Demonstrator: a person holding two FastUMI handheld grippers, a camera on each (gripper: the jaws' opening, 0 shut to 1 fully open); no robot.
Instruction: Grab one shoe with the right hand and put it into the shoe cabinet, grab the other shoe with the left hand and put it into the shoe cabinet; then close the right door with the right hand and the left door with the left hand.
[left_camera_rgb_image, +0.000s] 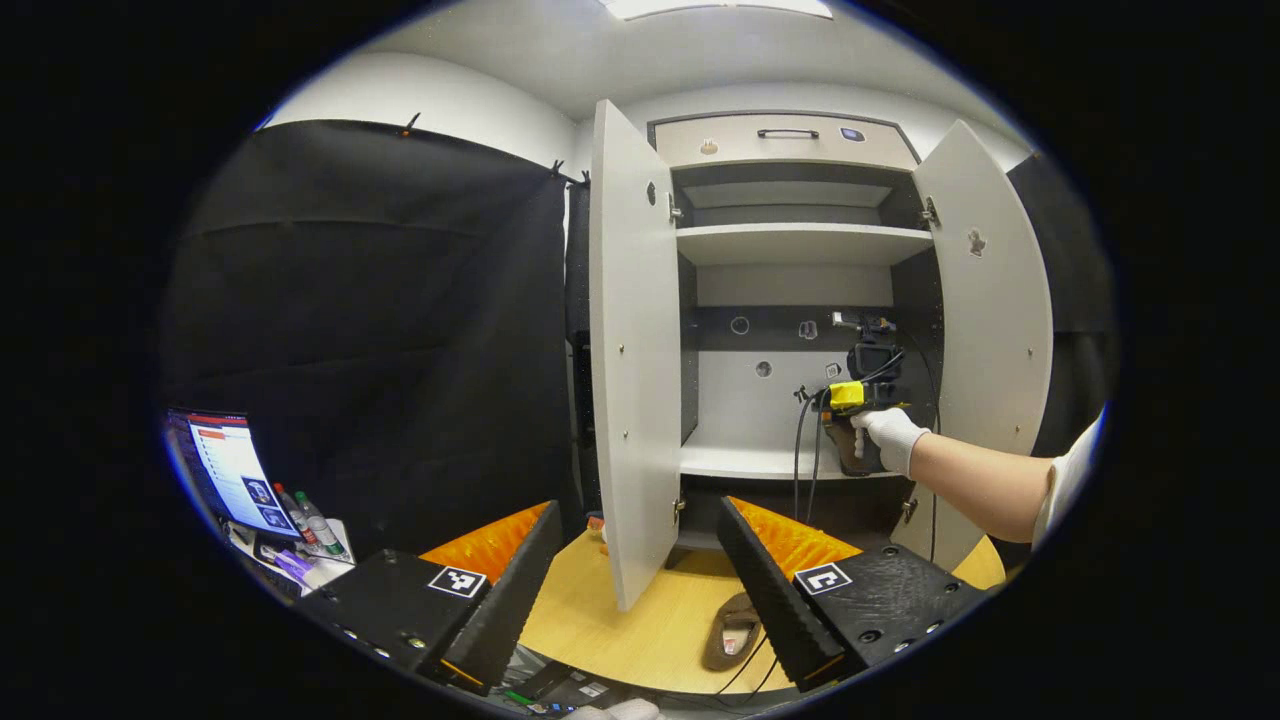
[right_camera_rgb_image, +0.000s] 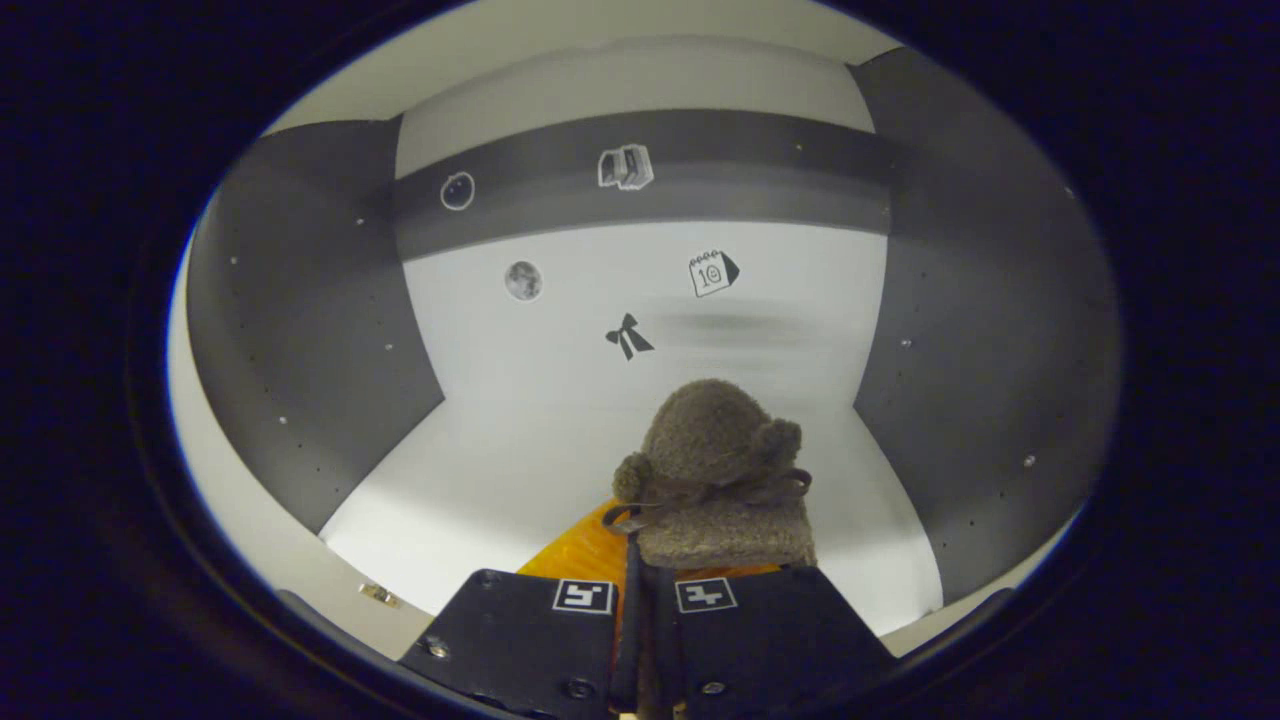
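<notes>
While your right gripper (right_camera_rgb_image: 637, 590) is clenched on the fuzzy brown slipper (right_camera_rgb_image: 718, 475) low in the frame, lower it flat onto the white cabinet shelf (right_camera_rgb_image: 480, 470) before releasing, left gripper (left_camera_rgb_image: 640, 590) spread idle

1. Left gripper view sits back from the shoe cabinet (left_camera_rgb_image: 800, 250), low over the counter (left_camera_rgb_image: 640, 620), facing its open front.
2. Right gripper view is way closer, inside a compartment, facing the back panel (right_camera_rgb_image: 620, 330) head-on.
3. Both share that back panel with its stickers (right_camera_rgb_image: 628, 336).
</notes>
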